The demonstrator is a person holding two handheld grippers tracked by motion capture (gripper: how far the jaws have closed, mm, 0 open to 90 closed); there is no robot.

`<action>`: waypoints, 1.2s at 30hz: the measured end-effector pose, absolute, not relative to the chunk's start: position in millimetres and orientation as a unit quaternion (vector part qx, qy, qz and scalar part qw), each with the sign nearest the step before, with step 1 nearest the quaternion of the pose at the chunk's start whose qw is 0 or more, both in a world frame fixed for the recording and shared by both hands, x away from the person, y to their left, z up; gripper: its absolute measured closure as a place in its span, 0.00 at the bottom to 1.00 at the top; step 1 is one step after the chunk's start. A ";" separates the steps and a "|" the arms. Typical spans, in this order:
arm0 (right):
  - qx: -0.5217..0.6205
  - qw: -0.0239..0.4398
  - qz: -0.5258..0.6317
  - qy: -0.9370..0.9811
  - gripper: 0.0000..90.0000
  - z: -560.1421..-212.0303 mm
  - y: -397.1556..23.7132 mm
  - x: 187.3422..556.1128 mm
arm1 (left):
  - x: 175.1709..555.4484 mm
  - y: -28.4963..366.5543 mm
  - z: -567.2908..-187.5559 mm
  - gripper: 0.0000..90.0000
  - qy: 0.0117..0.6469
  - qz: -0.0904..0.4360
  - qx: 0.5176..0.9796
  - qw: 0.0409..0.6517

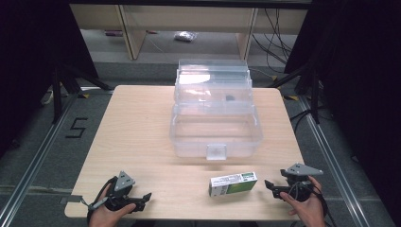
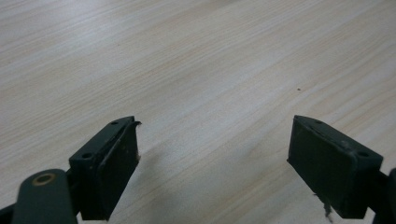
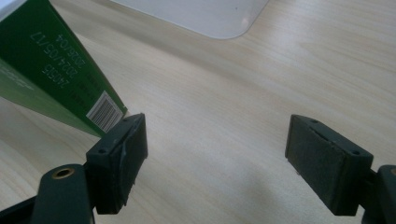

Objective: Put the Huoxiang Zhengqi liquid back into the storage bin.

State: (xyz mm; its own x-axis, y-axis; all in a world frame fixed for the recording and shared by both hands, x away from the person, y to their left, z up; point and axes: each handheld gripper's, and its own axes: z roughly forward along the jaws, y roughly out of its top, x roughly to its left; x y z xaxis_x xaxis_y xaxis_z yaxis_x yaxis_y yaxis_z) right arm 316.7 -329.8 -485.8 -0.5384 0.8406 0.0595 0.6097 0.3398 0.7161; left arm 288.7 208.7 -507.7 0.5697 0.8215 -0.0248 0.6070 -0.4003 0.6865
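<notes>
Surface [image 1: 142, 123]: pale wood grain, carrying all we list here.

Bin [image 1: 215, 124]: clear plastic, lid tipped up behind it, standing at the middle of the surface with a small latch tab on its near wall. We see a small dark item inside, too small to identify. It sits well beyond the carton.

Carton [image 1: 233, 183]: a small oblong box, green and white, lying flat near the front edge, right of centre. In the right gripper view its green side carries printed date figures and a barcode panel at one end.

Right gripper [image 1: 275, 186]: just beside the carton's right end, apart from it; jaws stand wide apart with bare wood between them.

Left gripper [image 1: 143, 200]: at the front left, well apart from the carton; jaws spread wide over bare wood.
</notes>
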 end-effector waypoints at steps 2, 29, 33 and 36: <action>0.462 0.166 0.354 0.796 0.24 -483.2 -327.5 314.6 | 288.9 208.8 -507.8 0.17 0.435 0.161 0.821 0.333; 0.330 0.170 0.318 0.872 0.21 -418.0 -284.7 302.8 | 277.1 212.1 -506.5 0.17 0.440 0.160 0.815 0.341; 0.281 0.175 0.314 0.890 0.21 -405.8 -264.7 306.0 | 278.6 213.1 -507.2 0.17 0.440 0.164 0.814 0.341; 0.263 0.173 0.310 0.897 0.21 -402.9 -254.6 308.3 | 278.7 213.2 -507.2 0.17 0.439 0.162 0.816 0.340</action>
